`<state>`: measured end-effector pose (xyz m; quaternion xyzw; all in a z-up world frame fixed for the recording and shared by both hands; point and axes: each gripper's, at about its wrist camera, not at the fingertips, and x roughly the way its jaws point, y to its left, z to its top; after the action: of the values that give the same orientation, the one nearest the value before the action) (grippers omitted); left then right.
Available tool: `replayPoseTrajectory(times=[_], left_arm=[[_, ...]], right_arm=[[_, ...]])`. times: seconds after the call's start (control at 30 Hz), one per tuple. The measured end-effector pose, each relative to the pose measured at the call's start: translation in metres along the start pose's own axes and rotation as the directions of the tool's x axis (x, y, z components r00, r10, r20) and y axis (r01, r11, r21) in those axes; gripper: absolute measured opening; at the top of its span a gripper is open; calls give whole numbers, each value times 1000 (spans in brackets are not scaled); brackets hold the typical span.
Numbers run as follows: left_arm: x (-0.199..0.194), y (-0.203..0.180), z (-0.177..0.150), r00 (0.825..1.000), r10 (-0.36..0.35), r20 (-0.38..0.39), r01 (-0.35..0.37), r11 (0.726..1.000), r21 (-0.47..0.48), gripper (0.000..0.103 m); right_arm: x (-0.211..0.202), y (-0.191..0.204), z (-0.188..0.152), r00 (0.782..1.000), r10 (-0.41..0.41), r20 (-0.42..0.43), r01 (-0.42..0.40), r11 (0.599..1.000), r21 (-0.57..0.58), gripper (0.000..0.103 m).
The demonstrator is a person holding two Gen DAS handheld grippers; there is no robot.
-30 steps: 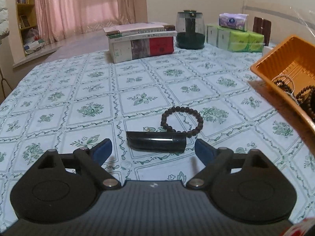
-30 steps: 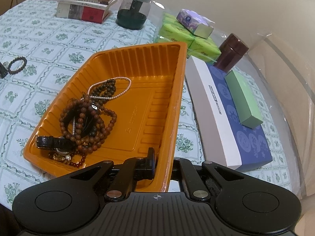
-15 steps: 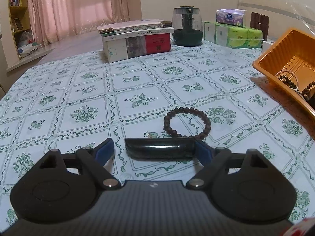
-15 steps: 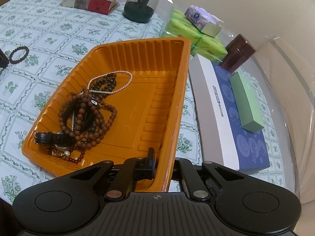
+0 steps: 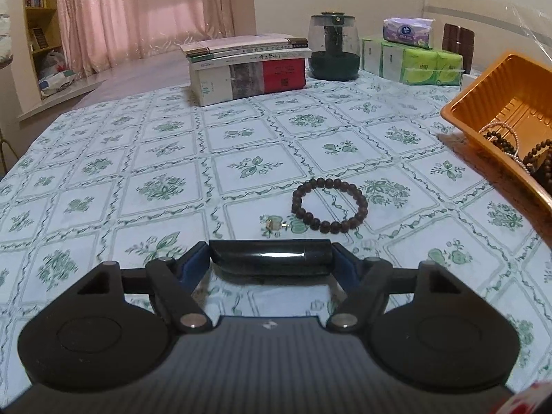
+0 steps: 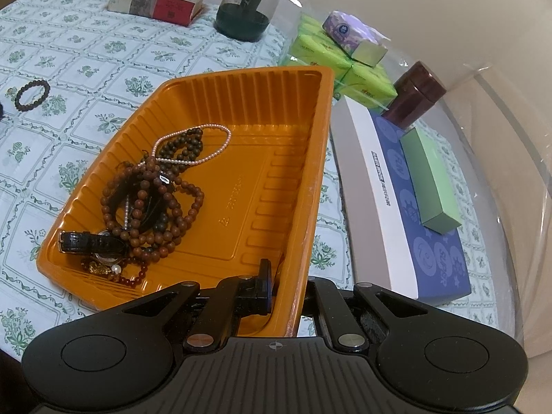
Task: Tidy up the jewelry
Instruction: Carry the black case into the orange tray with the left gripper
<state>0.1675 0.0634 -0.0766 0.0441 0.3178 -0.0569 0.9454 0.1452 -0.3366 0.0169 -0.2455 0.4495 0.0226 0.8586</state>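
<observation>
A glossy black tube (image 5: 269,258) lies crosswise on the floral tablecloth. My left gripper (image 5: 270,262) is closing on it, and its blue pads meet both ends. Just beyond lie a dark bead bracelet (image 5: 329,205), also in the right wrist view at far left (image 6: 32,95), and a small pale earring (image 5: 276,222). My right gripper (image 6: 286,286) is shut on the near wall of the orange tray (image 6: 276,158), one finger inside and one outside. A pile of bead strands (image 6: 148,200), a pearl strand and a black-strapped watch (image 6: 89,241) fill the tray's left end.
A stack of books (image 5: 246,65), a glass jar (image 5: 333,51) and green tissue packs (image 5: 414,62) stand at the table's far side. Right of the tray lie a blue-and-white box (image 6: 407,207), a green box (image 6: 431,179) and a brown canister (image 6: 417,95).
My left gripper has moved in over the black tube and its jaws have narrowed from wide apart to touching both ends. The right gripper keeps its hold on the tray.
</observation>
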Motion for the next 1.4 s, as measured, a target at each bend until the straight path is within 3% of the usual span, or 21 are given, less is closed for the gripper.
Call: replayPoseTrajectory(times=[0.23,0.6,0.9,1.4], left_arm=[[-22,-10,-2,1000,-21,23,21,1000,-20,73],[-42,-53,11,990,-132,51,132,991,-4,73],[-50,-107,32,962,-260,79,256,965,57,73],[-56,-175,59,914,-393,95,372,910,182,73]], right_arm=[[-3,2,0,1000,-4,19,4,1000,-11,4],[-5,3,1,999,-7,53,9,999,-48,4],[-4,1,-1,998,-4,55,6,999,-45,4],[-3,2,0,998,4,64,-2,999,-33,4]])
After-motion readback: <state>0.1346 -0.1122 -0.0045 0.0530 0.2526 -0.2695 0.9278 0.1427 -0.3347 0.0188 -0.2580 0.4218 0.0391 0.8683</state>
